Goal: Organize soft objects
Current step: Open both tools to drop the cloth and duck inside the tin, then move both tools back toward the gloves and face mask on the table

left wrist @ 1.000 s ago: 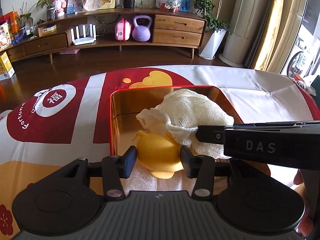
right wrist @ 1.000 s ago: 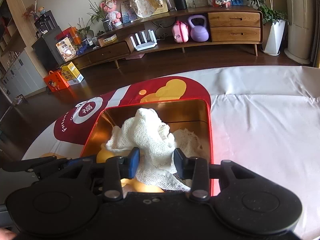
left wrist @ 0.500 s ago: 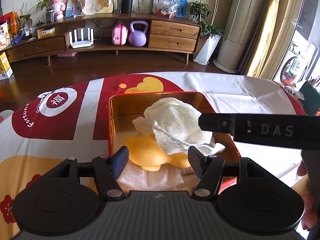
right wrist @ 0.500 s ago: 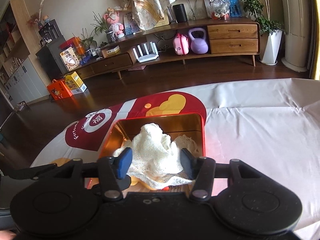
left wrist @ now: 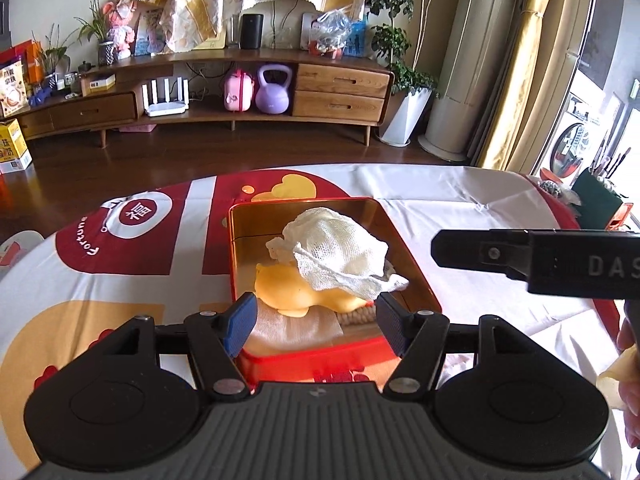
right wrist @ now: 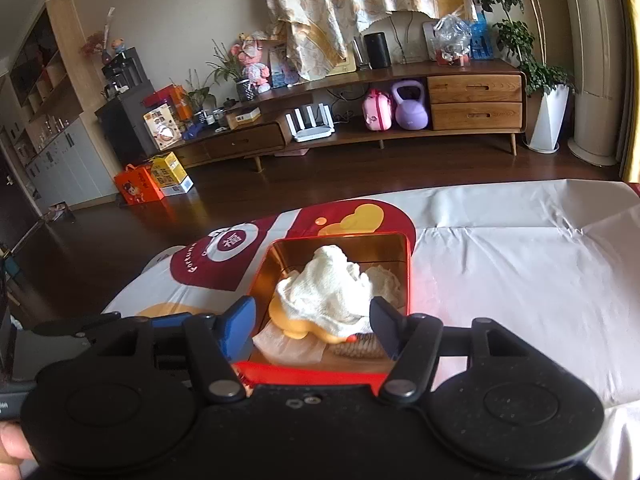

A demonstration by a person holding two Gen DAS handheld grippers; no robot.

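The left gripper (left wrist: pixel 312 322) is standing with jaws apart and nothing between the pads, poised above the near end of the red tin (left wrist: pixel 416 264). The right gripper (right wrist: pixel 310 326) is opening its jaws, also empty, hovering over the same tin. Inside the tin, one white gauze cloth (left wrist: pixel 340 254) is lying bunched on top of one yellow soft toy (left wrist: pixel 292 290); one flat folded white cloth (left wrist: pixel 292 326) is sitting beneath them at the near end, and one woven beige item (right wrist: pixel 358 346) is showing at the near right corner. The tin is resting on the printed tablecloth (left wrist: pixel 120 280). Judging by this, four soft items are already binned; no loose soft item is showing on the cloth, so the sorting is appearing largely complete
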